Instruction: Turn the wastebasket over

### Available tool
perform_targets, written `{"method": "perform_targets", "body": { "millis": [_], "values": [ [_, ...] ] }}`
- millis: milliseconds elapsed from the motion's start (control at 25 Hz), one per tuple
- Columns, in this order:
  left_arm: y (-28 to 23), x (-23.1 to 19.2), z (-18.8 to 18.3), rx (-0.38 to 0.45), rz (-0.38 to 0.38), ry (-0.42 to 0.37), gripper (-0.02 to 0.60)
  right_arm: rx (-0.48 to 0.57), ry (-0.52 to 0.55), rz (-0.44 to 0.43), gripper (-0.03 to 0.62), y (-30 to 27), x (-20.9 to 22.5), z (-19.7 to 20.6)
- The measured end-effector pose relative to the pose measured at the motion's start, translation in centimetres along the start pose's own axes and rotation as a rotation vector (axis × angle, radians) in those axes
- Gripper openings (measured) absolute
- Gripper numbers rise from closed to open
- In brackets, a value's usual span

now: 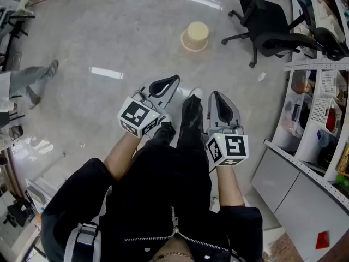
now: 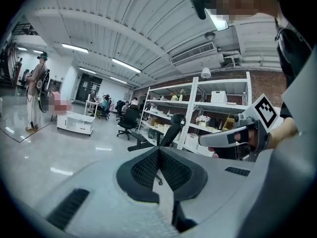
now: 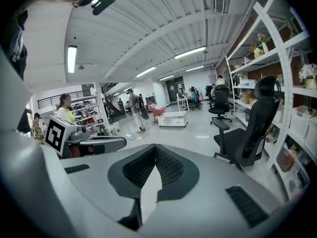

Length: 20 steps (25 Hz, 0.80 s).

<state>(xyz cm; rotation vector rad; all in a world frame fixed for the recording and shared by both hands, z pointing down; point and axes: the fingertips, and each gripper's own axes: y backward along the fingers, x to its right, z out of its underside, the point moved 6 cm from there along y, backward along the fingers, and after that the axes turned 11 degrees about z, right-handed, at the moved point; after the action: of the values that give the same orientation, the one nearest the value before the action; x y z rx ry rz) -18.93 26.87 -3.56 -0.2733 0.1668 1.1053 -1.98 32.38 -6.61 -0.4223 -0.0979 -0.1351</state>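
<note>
The wastebasket (image 1: 195,36) is a beige ribbed basket standing on the grey floor far ahead, its wider rim down and its narrower end up. It shows in neither gripper view. My left gripper (image 1: 174,79) is held out in front of my body, shut with nothing between its jaws (image 2: 159,150). To its right, my right gripper (image 1: 214,95) is also shut and empty (image 3: 155,148). Both point forward, well short of the basket. Each gripper shows in the other's view: the right gripper (image 2: 208,141) and the left gripper (image 3: 119,143).
A black office chair (image 1: 268,27) stands right of the basket. Shelving with bins (image 1: 322,105) and grey cabinets (image 1: 289,190) line the right side. Another person's legs (image 1: 31,81) are at the far left. My own legs and shoes (image 1: 188,116) are below the grippers.
</note>
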Motion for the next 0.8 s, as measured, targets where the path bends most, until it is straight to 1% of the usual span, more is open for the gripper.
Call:
{"method": "perform_targets", "body": {
  "millis": [160, 480, 640, 800],
  "values": [
    [-4.3, -2.5, -1.1, -0.012, -0.023, -0.013, 0.005, -0.007, -0.015, -0.023, 0.011, -4.0, 3.4, -1.2],
    [-12.9, -7.0, -4.0, -0.044, -0.084, -0.059, 0.005, -0.009, -0.016, -0.065, 0.011, -11.7, 12.2, -6.5],
    [-16.4, -8.9, -4.5, -0.068, -0.103, -0.08, 0.005, -0.021, -0.002, -0.078, 0.011, -14.9, 16.1, -7.9],
    [-19.0, -10.7, -4.5, -0.093, -0.112, -0.096, 0.005, -0.03, -0.02, -0.075, 0.011, -17.5, 18.8, -8.3]
  ]
}}
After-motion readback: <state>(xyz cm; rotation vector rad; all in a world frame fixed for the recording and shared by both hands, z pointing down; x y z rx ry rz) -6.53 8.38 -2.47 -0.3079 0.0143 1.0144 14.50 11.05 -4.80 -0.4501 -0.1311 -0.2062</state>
